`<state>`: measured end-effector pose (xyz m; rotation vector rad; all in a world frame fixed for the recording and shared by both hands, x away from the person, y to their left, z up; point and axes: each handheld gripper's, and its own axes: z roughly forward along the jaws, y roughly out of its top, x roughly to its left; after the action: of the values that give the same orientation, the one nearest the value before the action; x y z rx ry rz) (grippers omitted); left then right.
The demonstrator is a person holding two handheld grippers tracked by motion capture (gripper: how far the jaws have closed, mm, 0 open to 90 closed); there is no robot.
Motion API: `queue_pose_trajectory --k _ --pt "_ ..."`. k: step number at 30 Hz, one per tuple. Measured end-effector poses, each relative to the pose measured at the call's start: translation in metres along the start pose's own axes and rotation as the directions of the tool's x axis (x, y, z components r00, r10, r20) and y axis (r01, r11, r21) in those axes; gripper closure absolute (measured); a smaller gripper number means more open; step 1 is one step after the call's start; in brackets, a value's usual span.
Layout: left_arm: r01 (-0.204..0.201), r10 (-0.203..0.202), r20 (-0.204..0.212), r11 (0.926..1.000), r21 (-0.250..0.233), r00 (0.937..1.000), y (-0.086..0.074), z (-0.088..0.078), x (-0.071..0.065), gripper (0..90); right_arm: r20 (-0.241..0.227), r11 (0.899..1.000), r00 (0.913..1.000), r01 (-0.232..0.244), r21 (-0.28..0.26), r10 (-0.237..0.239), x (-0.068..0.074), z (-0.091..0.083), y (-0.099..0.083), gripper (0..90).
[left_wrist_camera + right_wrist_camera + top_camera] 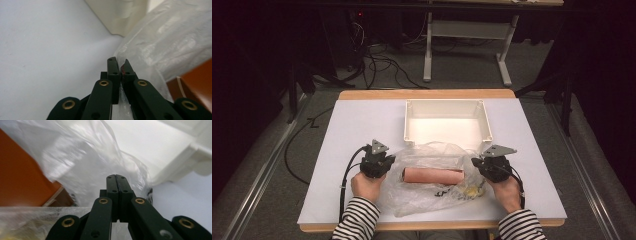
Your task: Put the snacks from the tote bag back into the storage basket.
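A clear plastic bag [432, 155] lies crumpled on the white tabletop, with a pinkish-orange roll [433, 175] lying on its side inside it. My left gripper [387, 166] is at the bag's left edge. In the left gripper view, that gripper [119, 63] is shut on a fold of the film [160, 42], and the roll [197, 75] is off to the right. My right gripper [476, 163] is at the bag's right edge. In the right gripper view its jaws [116, 178] are pressed together on the film [82, 157], with the roll [17, 175] at the left.
An empty white rectangular bin [446, 102] stands just behind the bag, close to both grippers [120, 15] [185, 167]. Small yellowish bits [472, 190] lie in the bag's near right corner. Bare tabletop [357, 125] stretches to the left and right. Desk legs and cables stand beyond the far edge.
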<state>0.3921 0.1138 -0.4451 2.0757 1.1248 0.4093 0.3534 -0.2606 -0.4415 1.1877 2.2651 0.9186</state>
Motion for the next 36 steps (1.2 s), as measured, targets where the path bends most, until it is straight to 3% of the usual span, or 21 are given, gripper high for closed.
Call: queue_pose_trajectory --k 5,6,7,8,11,14,16,21,23,25,26,29,32,36 --pt "0.0 0.003 -0.044 0.9986 0.053 0.999 -0.001 0.014 0.003 89.0 0.014 0.998 0.9998 -0.014 0.054 0.013 -0.007 0.011 -0.015 90.0" --pt "-0.01 0.013 -0.045 0.9979 0.064 0.9989 -0.001 0.016 0.002 83.5 -0.002 0.997 0.9997 -0.025 0.069 0.025 -0.008 0.012 -0.018 88.4" --pt "-0.025 0.029 -0.046 0.997 0.073 0.9985 -0.002 0.019 0.0 83.5 -0.002 0.997 0.9997 -0.025 0.069 0.025 -0.008 0.012 -0.018 88.4" --pt "-0.044 0.048 -0.051 0.9962 0.075 0.9975 -0.002 0.018 -0.003 76.3 -0.011 0.998 0.9995 -0.028 0.062 0.029 -0.006 0.011 -0.017 80.8" --pt "-0.062 0.065 -0.057 0.9969 0.048 0.9963 -0.004 0.007 -0.009 59.7 -0.062 0.999 0.9977 -0.029 -0.029 0.027 0.002 -0.003 -0.008 66.7" --pt "-0.072 0.072 -0.045 0.9974 0.011 0.9964 -0.005 -0.014 -0.014 47.1 -0.101 0.992 0.9949 -0.009 -0.125 -0.003 0.012 -0.022 0.011 58.4" --pt "-0.074 0.074 -0.027 0.9971 -0.017 0.9969 -0.007 -0.028 -0.019 45.3 -0.107 0.99 0.9942 -0.002 -0.141 -0.013 0.015 -0.024 0.015 57.2" --pt "-0.116 0.115 -0.01 0.9932 -0.01 0.9933 -0.021 -0.051 -0.033 35.4 -0.15 0.985 0.9868 0.034 -0.169 -0.06 0.027 -0.022 0.026 50.3" --pt "-0.108 0.108 0.018 0.9941 -0.016 0.994 -0.031 -0.054 -0.039 33.8 -0.163 0.986 0.9843 0.039 -0.164 -0.066 0.031 -0.019 0.026 49.5" --pt "-0.115 0.115 0.032 0.9932 0.014 0.9929 -0.04 -0.051 -0.044 32.3 -0.173 0.988 0.9827 0.039 -0.147 -0.064 0.032 -0.014 0.026 49.1" --pt "-0.124 0.123 0.028 0.9918 0.03 0.992 -0.044 -0.048 -0.046 32.3 -0.173 0.991 0.9831 0.038 -0.127 -0.06 0.032 -0.011 0.026 51.6" --pt "-0.127 0.126 0.018 0.9893 0.072 0.9919 -0.052 -0.037 -0.048 33.5 -0.169 0.996 0.9833 0.056 -0.075 -0.068 0.031 -0.004 0.024 70.7" --pt "-0.129 0.13 -0.005 0.9878 0.087 0.9915 -0.06 -0.028 -0.049 35.9 -0.156 0.998 0.9857 0.06 -0.03 -0.064 0.026 0.003 0.02 86.9" --pt "-0.139 0.142 -0.03 0.9854 0.098 0.9893 -0.063 -0.025 -0.049 36.3 -0.127 1.0 0.9916 0.026 0.011 -0.024 0.014 0.013 0.013 90.0"
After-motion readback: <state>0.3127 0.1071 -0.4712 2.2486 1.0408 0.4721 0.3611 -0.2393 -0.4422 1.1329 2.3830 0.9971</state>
